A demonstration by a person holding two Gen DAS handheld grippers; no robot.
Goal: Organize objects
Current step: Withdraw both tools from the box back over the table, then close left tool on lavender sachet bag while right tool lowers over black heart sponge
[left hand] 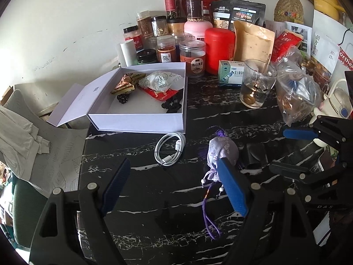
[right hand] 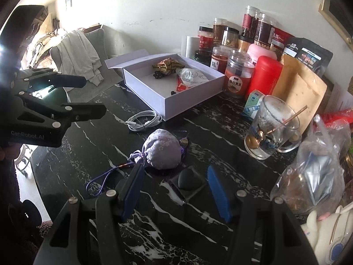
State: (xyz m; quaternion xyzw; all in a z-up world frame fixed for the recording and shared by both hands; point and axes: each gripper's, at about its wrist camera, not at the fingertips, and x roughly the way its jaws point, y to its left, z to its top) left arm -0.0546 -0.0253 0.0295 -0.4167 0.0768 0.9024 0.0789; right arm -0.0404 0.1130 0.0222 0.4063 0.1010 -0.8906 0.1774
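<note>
An open white box [left hand: 141,119] [right hand: 189,98] holds snack packets and dark beads. A coiled white cable [left hand: 169,149] [right hand: 144,119] lies just in front of it. A lilac drawstring pouch [left hand: 221,152] [right hand: 162,151] with a purple cord lies on the black marble table [left hand: 154,198]. A small black square case [right hand: 187,184] [left hand: 257,154] lies beside the pouch. My left gripper [left hand: 174,187] is open and empty, its right finger at the pouch. My right gripper [right hand: 175,187] is open and empty, straddling the black case; it also shows in the left wrist view [left hand: 293,150].
Many jars, a red canister [left hand: 219,50] and pouches stand at the back wall. A glass mug with a spoon [left hand: 257,84] [right hand: 273,128], a medicine box [left hand: 230,72] and a plastic bag [left hand: 295,95] [right hand: 313,172] are at the right. A chair with clothes [left hand: 22,132] is left.
</note>
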